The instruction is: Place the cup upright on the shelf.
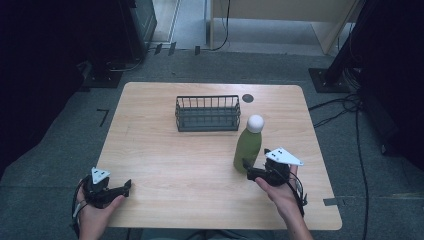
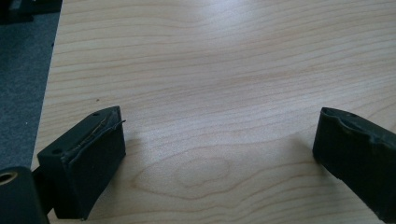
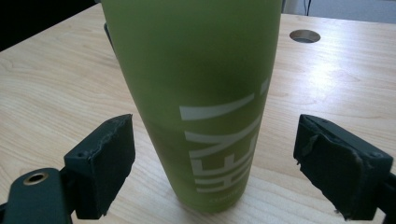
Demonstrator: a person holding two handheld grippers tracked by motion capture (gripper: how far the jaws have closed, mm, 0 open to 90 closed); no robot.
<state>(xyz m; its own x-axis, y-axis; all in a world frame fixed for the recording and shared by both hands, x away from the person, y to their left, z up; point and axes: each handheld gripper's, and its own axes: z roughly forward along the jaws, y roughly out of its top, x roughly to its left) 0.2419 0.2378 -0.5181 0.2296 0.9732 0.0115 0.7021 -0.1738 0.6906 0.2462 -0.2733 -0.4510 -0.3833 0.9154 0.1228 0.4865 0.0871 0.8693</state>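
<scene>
Wooden table (image 1: 165,165), right hand-held gripper (image 3: 212,158) spread around upright green bottle (image 3: 201,93), gaps both sides, left hand-held gripper (image 2: 219,149) spread.

My right gripper (image 1: 248,167) sits at the near right of the table (image 1: 165,165), its jaws on either side of the upright bottle (image 1: 248,145), not touching. Behind the bottle and a little left stands the wire basket (image 1: 207,113). My left gripper (image 1: 126,187) rests at the near left edge, well apart.
</scene>
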